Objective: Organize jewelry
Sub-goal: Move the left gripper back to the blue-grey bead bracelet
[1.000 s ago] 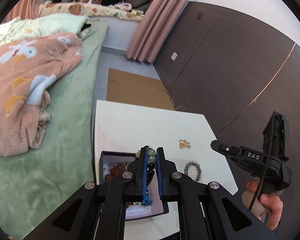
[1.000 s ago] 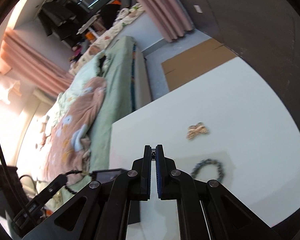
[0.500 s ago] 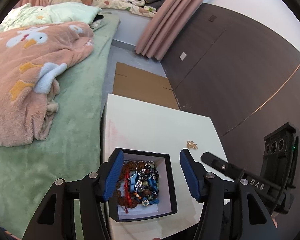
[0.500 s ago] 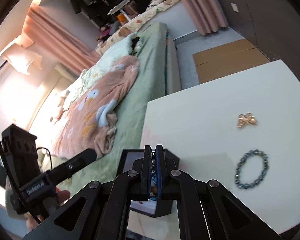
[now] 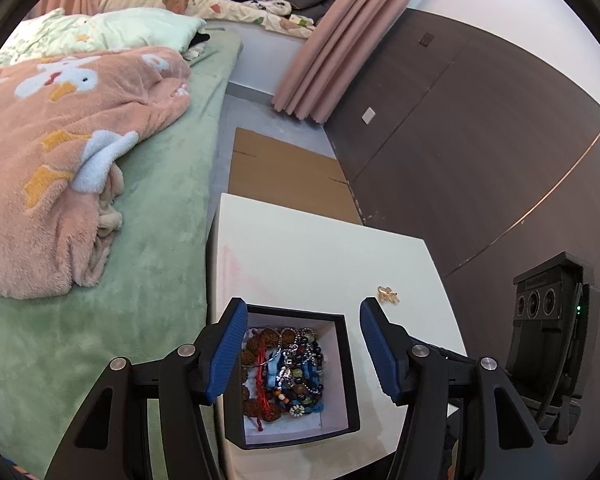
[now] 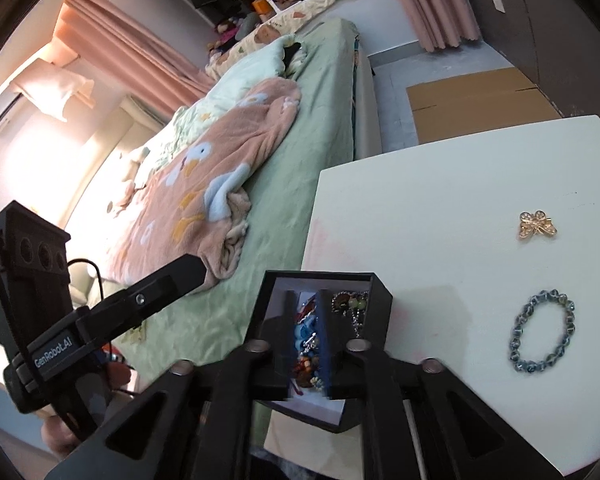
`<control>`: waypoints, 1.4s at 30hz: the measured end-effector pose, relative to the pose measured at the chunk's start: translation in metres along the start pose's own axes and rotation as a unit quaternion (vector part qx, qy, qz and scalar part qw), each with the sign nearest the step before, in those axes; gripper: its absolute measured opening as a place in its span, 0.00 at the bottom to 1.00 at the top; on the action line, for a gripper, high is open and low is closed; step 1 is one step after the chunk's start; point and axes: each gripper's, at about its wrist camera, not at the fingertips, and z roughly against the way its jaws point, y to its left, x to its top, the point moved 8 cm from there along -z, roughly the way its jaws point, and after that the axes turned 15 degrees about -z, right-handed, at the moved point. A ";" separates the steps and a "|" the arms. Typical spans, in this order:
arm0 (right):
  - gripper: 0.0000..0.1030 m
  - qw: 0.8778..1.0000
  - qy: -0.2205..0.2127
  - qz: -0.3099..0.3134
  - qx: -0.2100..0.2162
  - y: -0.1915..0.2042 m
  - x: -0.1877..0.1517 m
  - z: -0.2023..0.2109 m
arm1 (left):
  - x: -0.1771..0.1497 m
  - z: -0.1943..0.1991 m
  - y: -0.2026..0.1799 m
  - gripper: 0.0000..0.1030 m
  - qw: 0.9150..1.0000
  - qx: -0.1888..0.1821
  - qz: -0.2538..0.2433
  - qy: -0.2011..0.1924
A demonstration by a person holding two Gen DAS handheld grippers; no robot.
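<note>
Jewelry box seen at the bench edge nearest the bed.
Left tool held spread, empty, above it; right tool opening, nothing pinched. Beaded bracelet and butterfly brooch left on bench.

The right claw blurs across the black box, its jaws opening and hiding part of the tangled jewelry inside. At seven o'clock a hand is mostly cut off. In the left wrist view, the gold butterfly brooch is too small to make out.
</note>
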 end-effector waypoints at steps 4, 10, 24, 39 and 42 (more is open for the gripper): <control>0.46 1.000 -0.013 -0.006 -0.008 -0.002 0.002 0.010 | 0.000 0.004 -0.003 0.58 1.000 0.009 -0.003 0.001; 0.46 0.999 -0.024 -0.020 -0.032 -0.014 0.006 0.035 | 0.000 0.013 -0.011 0.58 1.000 0.014 -0.011 -0.001; 0.70 0.990 -0.055 -0.104 -0.074 -0.082 0.012 0.107 | -0.001 0.004 -0.062 0.77 0.999 -0.002 -0.048 0.008; 0.82 0.984 -0.065 -0.142 -0.081 -0.142 0.022 0.137 | -0.023 -0.074 -0.126 0.89 0.992 -0.019 -0.107 0.060; 0.82 0.980 -0.067 -0.158 -0.098 -0.162 0.024 0.138 | -0.032 -0.094 -0.133 0.88 0.991 -0.027 -0.100 0.085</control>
